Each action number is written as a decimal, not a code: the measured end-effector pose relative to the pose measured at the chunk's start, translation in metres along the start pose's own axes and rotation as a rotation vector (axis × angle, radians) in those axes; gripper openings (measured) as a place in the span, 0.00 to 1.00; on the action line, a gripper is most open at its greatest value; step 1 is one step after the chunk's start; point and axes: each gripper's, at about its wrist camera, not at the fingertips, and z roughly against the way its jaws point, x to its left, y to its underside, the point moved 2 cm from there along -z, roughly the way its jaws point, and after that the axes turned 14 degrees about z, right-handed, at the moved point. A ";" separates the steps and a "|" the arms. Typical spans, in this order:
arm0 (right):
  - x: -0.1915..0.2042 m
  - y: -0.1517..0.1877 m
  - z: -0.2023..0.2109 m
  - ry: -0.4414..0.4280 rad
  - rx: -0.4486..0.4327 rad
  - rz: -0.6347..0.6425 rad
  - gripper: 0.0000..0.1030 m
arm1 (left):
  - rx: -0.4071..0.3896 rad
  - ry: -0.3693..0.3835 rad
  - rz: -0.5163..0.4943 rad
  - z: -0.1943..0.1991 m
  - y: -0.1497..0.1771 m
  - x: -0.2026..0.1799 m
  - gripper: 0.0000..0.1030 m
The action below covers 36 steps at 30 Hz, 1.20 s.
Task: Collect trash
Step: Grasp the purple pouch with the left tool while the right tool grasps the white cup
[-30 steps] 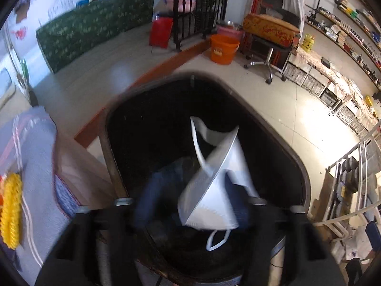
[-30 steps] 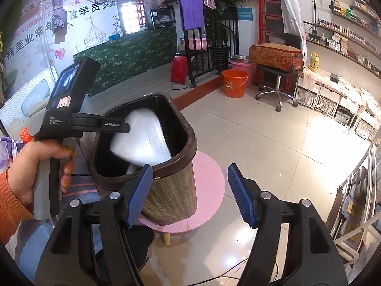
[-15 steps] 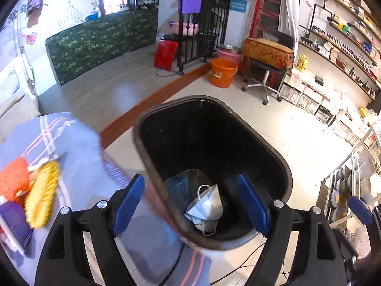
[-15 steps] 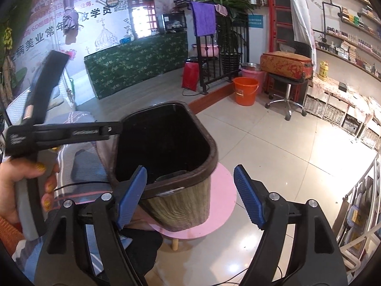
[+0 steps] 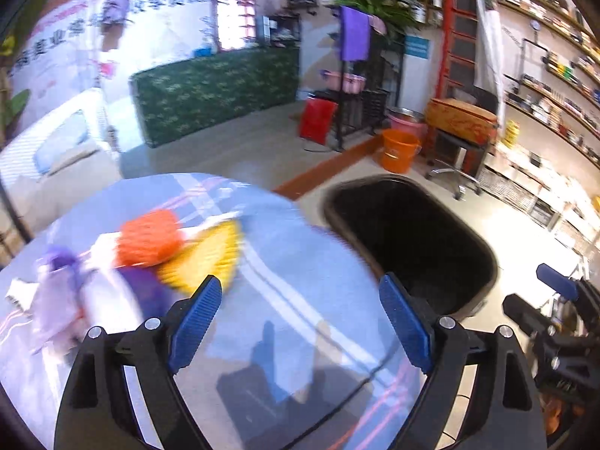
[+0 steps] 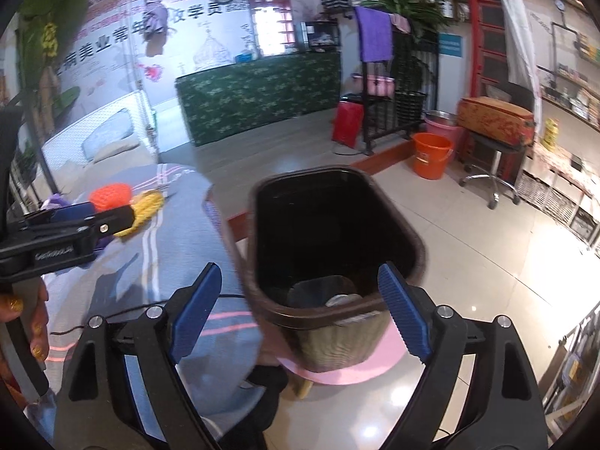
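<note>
Over the blue cloth [image 5: 300, 300], the left gripper [image 5: 300, 311] has just been opening, empty. The trash pile [image 5: 150, 247] lies just beyond its left finger. The right gripper [image 6: 300, 300] has also just been spreading, empty, at the bin [image 6: 337, 225].

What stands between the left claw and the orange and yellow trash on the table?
Nothing visible. The left claw is open and empty over bare tablecloth; the orange piece and yellow piece lie just ahead to its left, blurred but unblocked.

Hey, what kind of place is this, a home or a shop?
Probably a small shop or beauty salon, not a home: long wall shelves packed with small products, a big printed wall poster with Chinese lettering, and a counter draped in green cloth.
</note>
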 end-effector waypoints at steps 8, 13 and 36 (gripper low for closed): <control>0.053 -0.015 -0.007 -0.121 -0.020 0.074 0.84 | -0.147 -0.147 0.156 0.045 -0.003 0.085 0.82; 0.086 -0.024 -0.007 -0.193 -0.024 0.117 0.84 | -0.138 -0.238 0.201 0.048 -0.005 0.129 0.79; 0.170 -0.049 -0.019 -0.348 0.003 0.199 0.84 | -0.102 -0.248 0.122 0.034 0.007 0.171 0.14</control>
